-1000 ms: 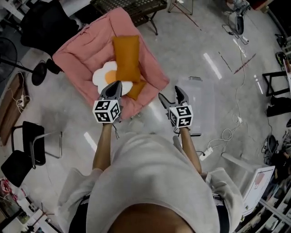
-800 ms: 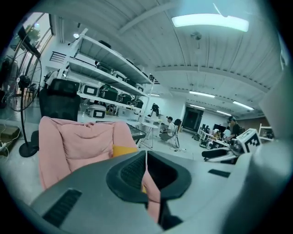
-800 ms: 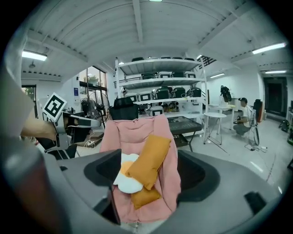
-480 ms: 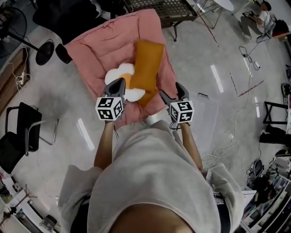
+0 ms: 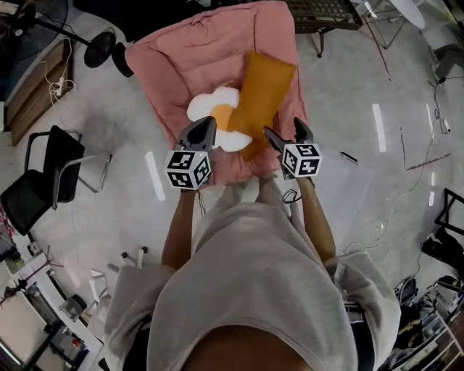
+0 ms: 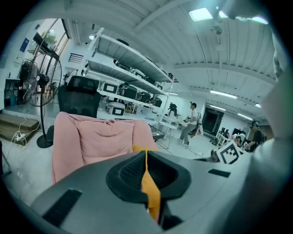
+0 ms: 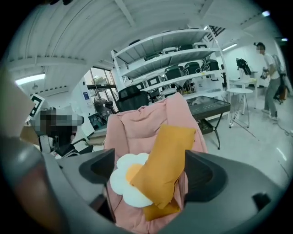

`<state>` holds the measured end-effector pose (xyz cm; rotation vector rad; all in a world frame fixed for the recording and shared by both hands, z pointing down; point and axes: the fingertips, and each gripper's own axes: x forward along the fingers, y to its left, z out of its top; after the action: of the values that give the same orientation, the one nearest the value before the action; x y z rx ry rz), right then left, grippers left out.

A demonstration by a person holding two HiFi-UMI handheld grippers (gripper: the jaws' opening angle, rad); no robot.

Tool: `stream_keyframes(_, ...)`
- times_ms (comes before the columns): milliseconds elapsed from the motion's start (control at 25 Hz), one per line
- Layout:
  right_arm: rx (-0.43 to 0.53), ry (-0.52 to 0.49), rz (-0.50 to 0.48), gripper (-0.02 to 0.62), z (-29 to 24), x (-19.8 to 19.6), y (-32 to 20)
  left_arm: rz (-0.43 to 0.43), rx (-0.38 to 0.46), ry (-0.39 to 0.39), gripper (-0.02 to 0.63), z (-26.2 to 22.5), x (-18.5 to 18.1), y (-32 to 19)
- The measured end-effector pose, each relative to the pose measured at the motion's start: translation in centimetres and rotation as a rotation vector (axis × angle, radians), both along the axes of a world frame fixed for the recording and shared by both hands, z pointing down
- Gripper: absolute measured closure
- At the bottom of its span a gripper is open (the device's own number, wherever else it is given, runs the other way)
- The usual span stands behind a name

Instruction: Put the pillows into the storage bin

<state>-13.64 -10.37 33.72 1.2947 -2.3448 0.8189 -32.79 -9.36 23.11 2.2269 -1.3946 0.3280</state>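
Observation:
A long orange pillow (image 5: 262, 90) lies slanted on a pink armchair (image 5: 196, 58). It overlaps a white flower-shaped pillow (image 5: 210, 109) with an orange middle. A second orange pillow (image 5: 250, 151) pokes out beneath them at the seat's front. My left gripper (image 5: 205, 124) hovers by the flower pillow's near edge, jaws shut, empty. In the left gripper view only a sliver of orange pillow (image 6: 151, 192) shows through its slit. My right gripper (image 5: 284, 132) stands open beside the orange pillows. Its jaws have just been opening, and they frame the long orange pillow (image 7: 165, 160) without touching it.
A black chair (image 5: 43, 181) stands on the floor at the left, and a fan's base (image 5: 109, 51) sits behind the armchair. A mesh-topped table (image 5: 326, 11) is at the far right, cables (image 5: 377, 232) trail on the right floor. Shelving (image 6: 123, 64) lines the wall.
Both grippers have come closer to the pillows on the pink armchair, the right one more. The right jaws stand wider. The clear bin on the floor has left the head view.

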Motion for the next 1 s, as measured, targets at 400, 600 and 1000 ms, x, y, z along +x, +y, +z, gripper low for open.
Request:
stream_keyframes(400,-0.227,-0.094,-0.013,0.07,12.5,-0.4,-7.6,-0.069,-0.069,-0.028,0.589,2.8,2.5,-1.8)
stream_keyframes(600,-0.345,-0.095,-0.004,0.031,18.2,-1.0,-9.4,-0.105,-0.104,-0.029,0.589,4.9,2.6,-2.0)
stream_keyframes(1000,-0.448,-0.101,-0.107,0.021,22.1,-5.8,-13.2,-0.171,-0.136,-0.057,0.59,6.4,-0.4,-1.3)
